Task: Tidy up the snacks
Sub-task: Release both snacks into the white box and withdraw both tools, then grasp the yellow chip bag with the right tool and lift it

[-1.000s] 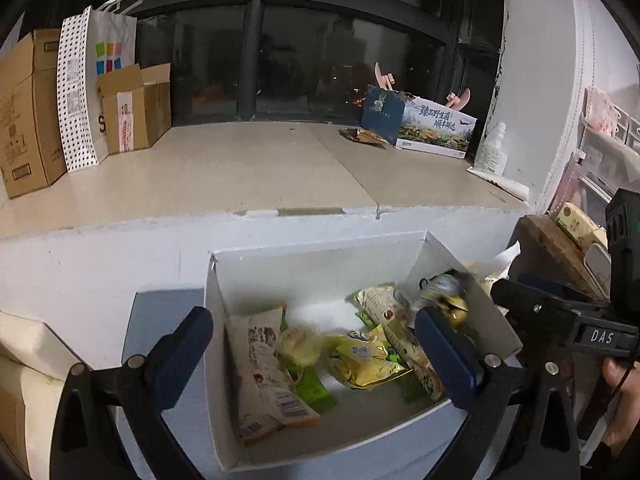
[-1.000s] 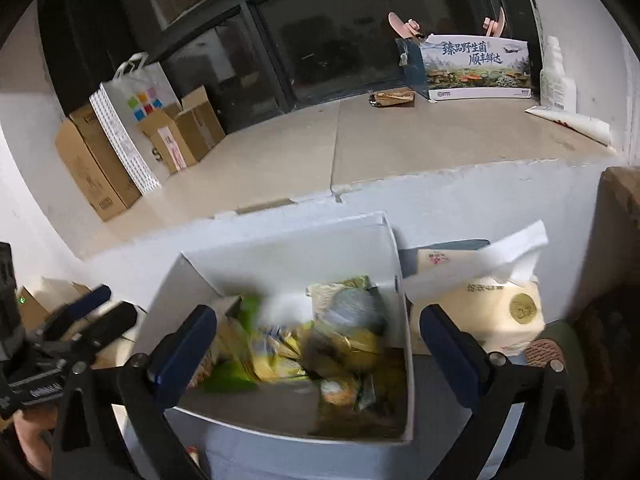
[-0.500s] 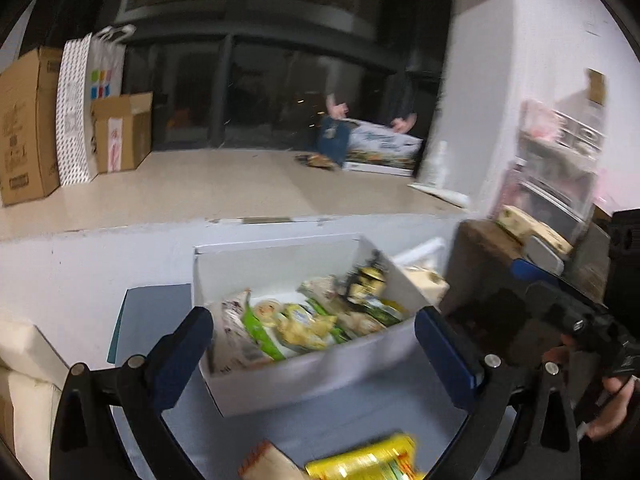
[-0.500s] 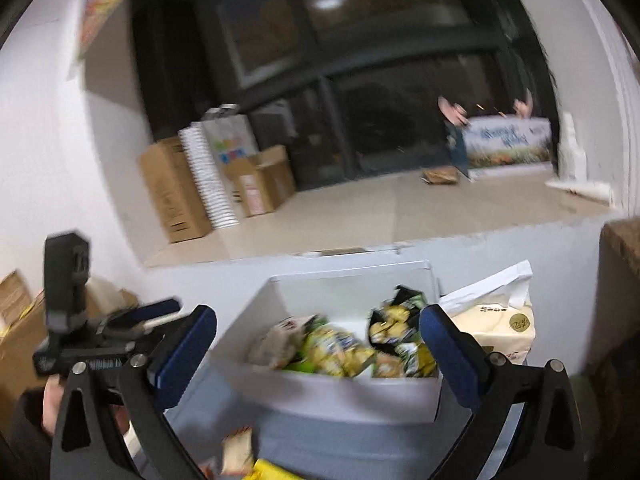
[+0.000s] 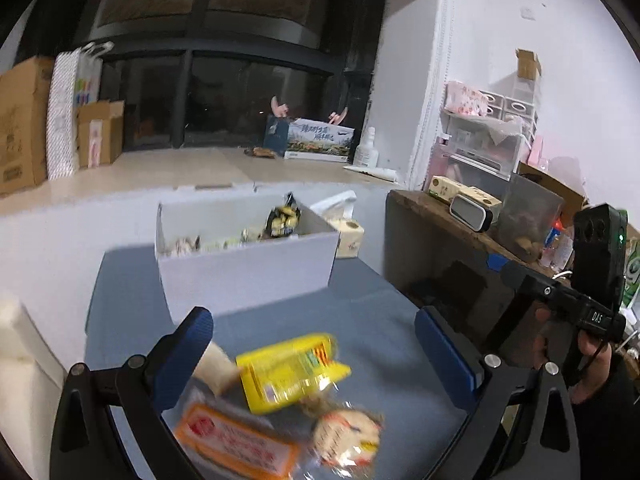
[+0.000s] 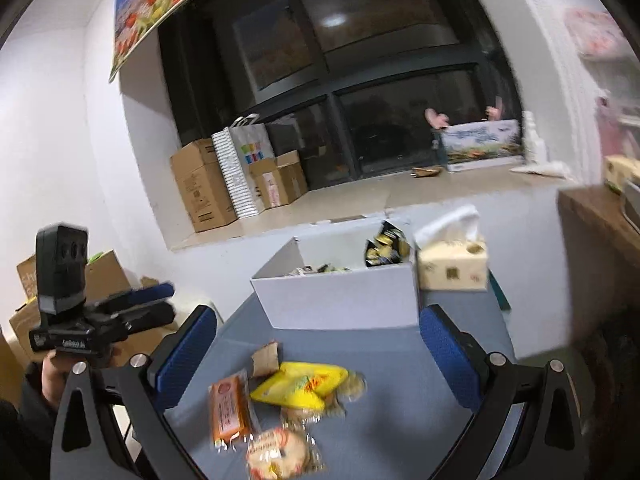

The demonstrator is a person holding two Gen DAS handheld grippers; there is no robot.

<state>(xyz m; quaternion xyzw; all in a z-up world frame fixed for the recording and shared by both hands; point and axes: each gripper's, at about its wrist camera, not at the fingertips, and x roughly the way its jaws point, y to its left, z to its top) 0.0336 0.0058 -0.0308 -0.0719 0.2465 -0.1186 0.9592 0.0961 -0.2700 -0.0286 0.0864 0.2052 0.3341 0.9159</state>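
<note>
A white box (image 5: 248, 268) holding several snack packets stands at the far side of the blue-grey table (image 5: 360, 312); it also shows in the right wrist view (image 6: 340, 300). Loose snacks lie near me: a yellow packet (image 5: 288, 372) (image 6: 304, 384), an orange packet (image 5: 240, 444) (image 6: 230, 408), a round clear-wrapped pastry (image 5: 348, 436) (image 6: 278, 454) and a small brown packet (image 6: 266, 358). My left gripper (image 5: 316, 352) is open and empty above these snacks. My right gripper (image 6: 320, 352) is open and empty above them too.
A tissue box (image 6: 454, 266) stands right of the white box. A dark wooden shelf (image 5: 460, 236) with clutter is on the right. A windowsill with cardboard boxes (image 6: 204, 190) and a paper bag (image 6: 240, 168) lies behind.
Both grippers have pulled back and up from over the white box toward the near side of the table. The loose snacks have come into view below them.
</note>
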